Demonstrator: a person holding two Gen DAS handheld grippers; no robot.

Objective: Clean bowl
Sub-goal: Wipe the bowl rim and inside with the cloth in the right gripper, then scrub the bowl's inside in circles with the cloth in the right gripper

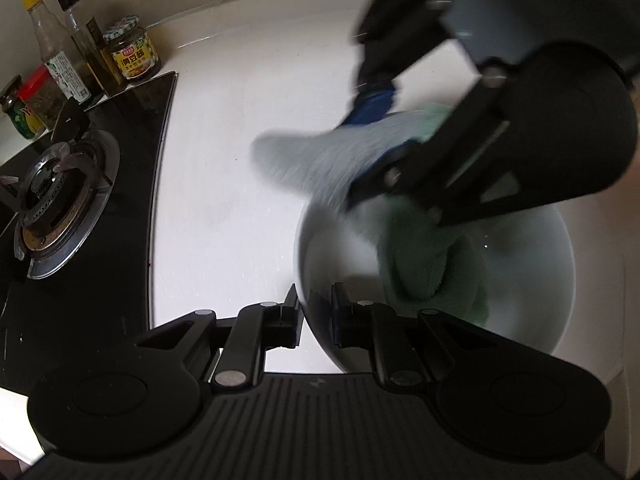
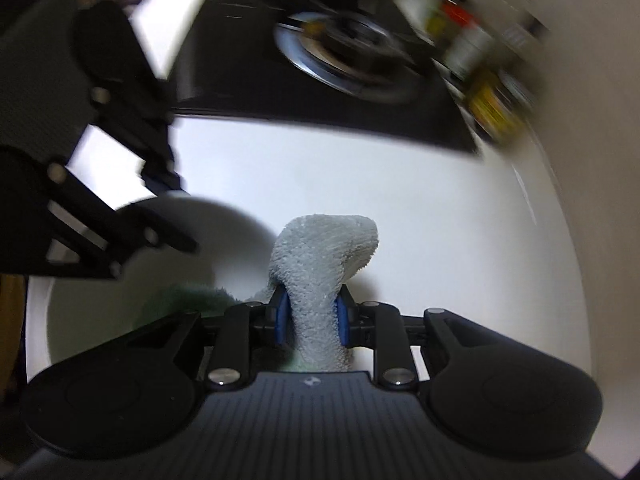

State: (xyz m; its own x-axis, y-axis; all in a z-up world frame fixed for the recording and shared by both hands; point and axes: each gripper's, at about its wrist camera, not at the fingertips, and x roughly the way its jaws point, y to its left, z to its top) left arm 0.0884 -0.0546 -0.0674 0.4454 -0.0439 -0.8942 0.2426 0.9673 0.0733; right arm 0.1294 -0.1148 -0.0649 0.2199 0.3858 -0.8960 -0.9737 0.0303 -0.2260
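Note:
A white bowl [image 1: 532, 280] stands on the white counter. My left gripper [image 1: 314, 312] is shut on the bowl's near rim, one finger inside and one outside. My right gripper [image 2: 312, 316] is shut on a grey-green cloth [image 2: 320, 264]. In the left wrist view the right gripper [image 1: 384, 136] reaches in from the upper right, and the cloth [image 1: 424, 264] hangs down into the bowl, its green part against the inner wall. The bowl [image 2: 80, 312] also shows at the lower left of the right wrist view, with the left gripper's fingers [image 2: 160, 236] on its rim.
A black gas hob with a burner [image 1: 60, 200] lies left of the bowl. Several sauce bottles and jars [image 1: 132, 50] stand against the wall behind the hob. The white counter [image 1: 240, 140] runs between the hob and the bowl. The right wrist view is blurred by motion.

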